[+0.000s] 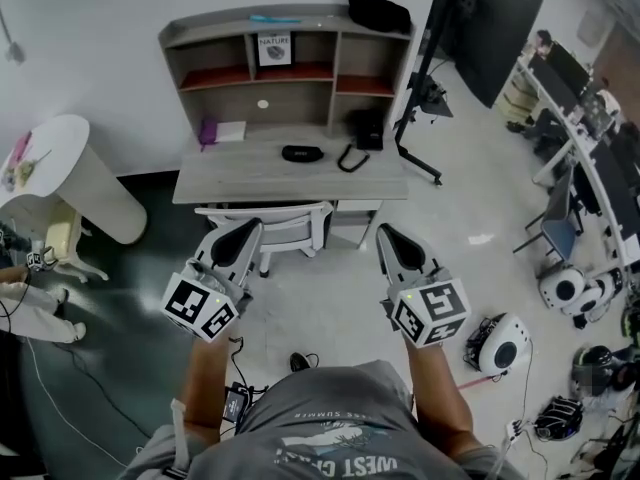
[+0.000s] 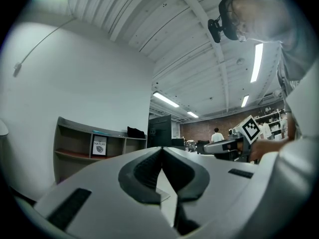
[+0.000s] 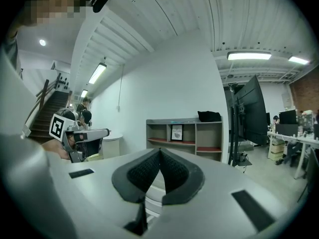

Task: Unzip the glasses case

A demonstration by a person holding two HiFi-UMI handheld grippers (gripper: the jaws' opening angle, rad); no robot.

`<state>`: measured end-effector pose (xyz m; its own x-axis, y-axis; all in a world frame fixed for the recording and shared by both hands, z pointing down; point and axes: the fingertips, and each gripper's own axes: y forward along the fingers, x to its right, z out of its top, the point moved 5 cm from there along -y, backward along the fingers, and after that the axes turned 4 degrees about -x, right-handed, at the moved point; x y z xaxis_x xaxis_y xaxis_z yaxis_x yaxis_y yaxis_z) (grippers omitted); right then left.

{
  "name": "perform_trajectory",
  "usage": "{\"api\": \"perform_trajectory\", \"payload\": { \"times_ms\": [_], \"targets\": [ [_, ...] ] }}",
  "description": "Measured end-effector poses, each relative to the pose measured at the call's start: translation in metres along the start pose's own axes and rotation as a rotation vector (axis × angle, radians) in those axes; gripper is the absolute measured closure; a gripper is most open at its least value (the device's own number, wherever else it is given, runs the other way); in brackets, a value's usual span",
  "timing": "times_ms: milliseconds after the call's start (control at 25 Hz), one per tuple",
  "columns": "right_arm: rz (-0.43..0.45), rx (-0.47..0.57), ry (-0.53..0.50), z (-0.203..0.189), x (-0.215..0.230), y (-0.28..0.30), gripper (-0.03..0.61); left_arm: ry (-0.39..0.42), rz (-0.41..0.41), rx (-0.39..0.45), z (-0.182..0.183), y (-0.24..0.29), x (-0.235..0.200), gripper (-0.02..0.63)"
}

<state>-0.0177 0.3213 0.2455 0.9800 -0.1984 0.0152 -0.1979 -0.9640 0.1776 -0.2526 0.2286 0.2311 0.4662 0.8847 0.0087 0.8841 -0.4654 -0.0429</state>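
The black glasses case (image 1: 302,153) lies on the grey desk (image 1: 230,180), near the middle of its top, in the head view. Both grippers hover over the floor well short of the desk, side by side and pointing toward it. My left gripper (image 1: 250,227) is shut with nothing in it, its jaws meeting at the tip (image 2: 162,150). My right gripper (image 1: 384,230) is also shut and empty, pads pressed together (image 3: 159,152). Neither gripper view shows the case; the jaws hide the desk top.
A white chair (image 1: 285,226) is tucked under the desk just beyond the grippers. The shelf unit (image 1: 290,53) carries a framed card (image 1: 274,48) and a black bag (image 1: 379,13). A monitor on a stand (image 1: 480,23) is at right, a round white table (image 1: 60,163) at left. Helmets (image 1: 500,343) lie on the floor.
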Motion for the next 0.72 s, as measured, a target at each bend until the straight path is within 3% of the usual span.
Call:
{"api": "perform_trajectory", "payload": {
  "times_ms": [400,720],
  "targets": [
    [0.023,-0.028,-0.013,0.002,-0.019,0.045,0.569,-0.024,0.023,0.009,-0.005,-0.011,-0.044,0.615],
    [0.061,-0.041,0.009,-0.009,0.002,0.086,0.569,-0.026,0.068,-0.029,-0.018,-0.001,-0.064,0.615]
  ]
}}
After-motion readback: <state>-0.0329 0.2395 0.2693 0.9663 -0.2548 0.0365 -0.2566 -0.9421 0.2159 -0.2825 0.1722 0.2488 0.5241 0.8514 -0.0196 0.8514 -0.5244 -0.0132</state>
